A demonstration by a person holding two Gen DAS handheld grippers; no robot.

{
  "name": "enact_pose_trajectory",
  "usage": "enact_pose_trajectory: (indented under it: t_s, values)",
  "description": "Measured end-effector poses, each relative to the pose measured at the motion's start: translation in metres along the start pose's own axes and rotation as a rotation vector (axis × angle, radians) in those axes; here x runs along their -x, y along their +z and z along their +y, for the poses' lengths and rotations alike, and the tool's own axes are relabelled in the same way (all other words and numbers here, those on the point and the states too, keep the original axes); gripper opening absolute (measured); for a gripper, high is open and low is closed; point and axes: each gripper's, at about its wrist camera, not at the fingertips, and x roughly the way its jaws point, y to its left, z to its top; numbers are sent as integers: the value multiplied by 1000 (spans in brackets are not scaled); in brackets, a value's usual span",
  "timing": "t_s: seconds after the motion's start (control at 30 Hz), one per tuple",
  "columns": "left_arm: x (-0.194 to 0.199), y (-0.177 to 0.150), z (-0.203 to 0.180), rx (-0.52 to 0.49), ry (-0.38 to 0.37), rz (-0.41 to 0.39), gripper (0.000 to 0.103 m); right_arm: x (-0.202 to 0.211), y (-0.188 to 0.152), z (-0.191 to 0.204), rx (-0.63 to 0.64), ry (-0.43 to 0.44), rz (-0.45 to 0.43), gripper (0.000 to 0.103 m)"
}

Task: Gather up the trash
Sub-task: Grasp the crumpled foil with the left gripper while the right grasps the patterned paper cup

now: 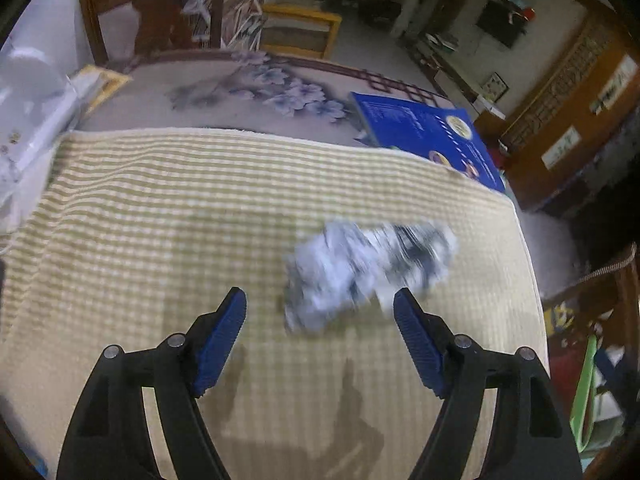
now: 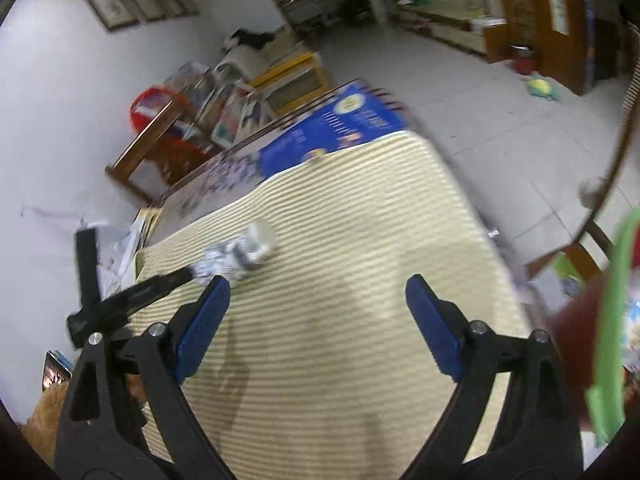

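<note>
The left gripper (image 1: pixel 320 300) stands wide open with nothing between its blue pads, hovering over the striped cloth (image 1: pixel 180 208) on the surface. The crumpled paper wad (image 1: pixel 368 268), blurred, lies on the cloth just beyond the fingertips, toward one o'clock, apart from them. The right gripper (image 2: pixel 318 286) is spread wide too, empty, above the same cloth; from there the wad (image 2: pixel 240 254) sits at eleven o'clock, with the other gripper's black finger tip right at it. A blue booklet (image 1: pixel 432 136) lies at the cloth's far edge. A green container (image 2: pixel 612 320) shows at three o'clock; its contents cannot be made out
</note>
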Motion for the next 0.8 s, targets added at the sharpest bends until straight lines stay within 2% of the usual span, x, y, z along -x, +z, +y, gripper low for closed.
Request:
enact_pose_trajectory:
  t_s: [0.17,0.23,0.27,0.37,0.5,0.6,0.73,0.77,0.8]
  values:
    - [-39,18,1,45,-95,58,73,-38,8,29,38,-6,51,90]
    - [-50,19,0,34,-118,84,67,-57,14,33,32,-10,78,90]
    - [-55,16,-1,29,-142,102,59,-63,16,33,30,-9,88,90]
    - [-51,11,6,48,-183,84,54,-90,26,37,11,6,126,90]
    - [-28,0,30,117,-176,44,53,-135,35,44,-42,48,208,90]
    - [-13,-8,43,127,-144,22,53,-163,36,50,-71,61,251,90]
    - [-4,-22,51,132,-115,17,54,-195,31,68,-31,14,303,90]
    - [-3,-25,51,131,-107,19,54,-198,29,73,9,-11,300,87]
    - [-3,-27,53,129,-103,21,54,-200,26,78,51,-27,299,72]
